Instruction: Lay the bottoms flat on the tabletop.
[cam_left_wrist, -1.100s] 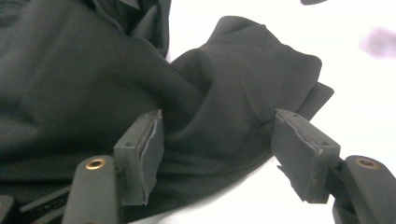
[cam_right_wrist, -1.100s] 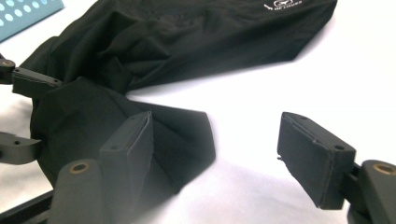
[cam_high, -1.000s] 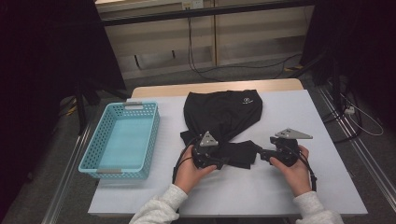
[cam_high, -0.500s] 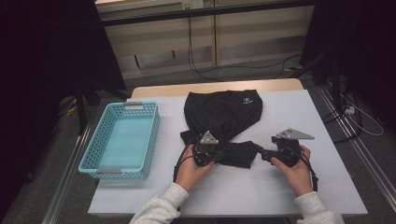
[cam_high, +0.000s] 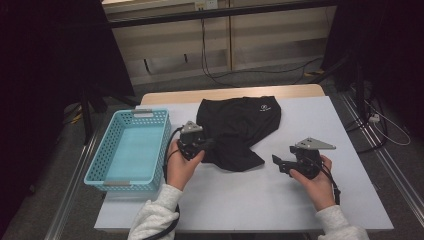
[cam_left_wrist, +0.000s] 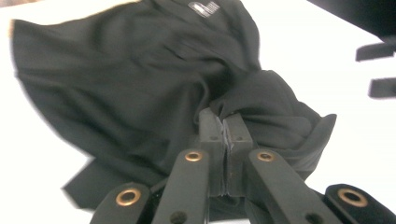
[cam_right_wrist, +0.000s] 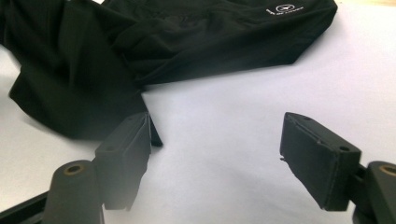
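The left gripper (cam_high: 204, 145) sits left of centre, its fingers (cam_left_wrist: 212, 130) pressed together. The right gripper (cam_high: 278, 163) hovers at the near right, fingers (cam_right_wrist: 125, 154) spread wide.

One camera sits high up on the person's side and looks forward and down. It is far back, so it sees the whole white table (cam_high: 260, 195), the blue basket (cam_high: 131, 150) on the left and the floor behind.

The camera on the left gripper (cam_left_wrist: 226, 135) is very close and low. It looks along the jaws at the black shirt (cam_left_wrist: 116, 88).

The camera on the right gripper (cam_right_wrist: 217, 158) is also low and close to the table. It faces the same black shirt (cam_right_wrist: 196, 37) from the other side.

All three cameras share the shirt and the white table around it.
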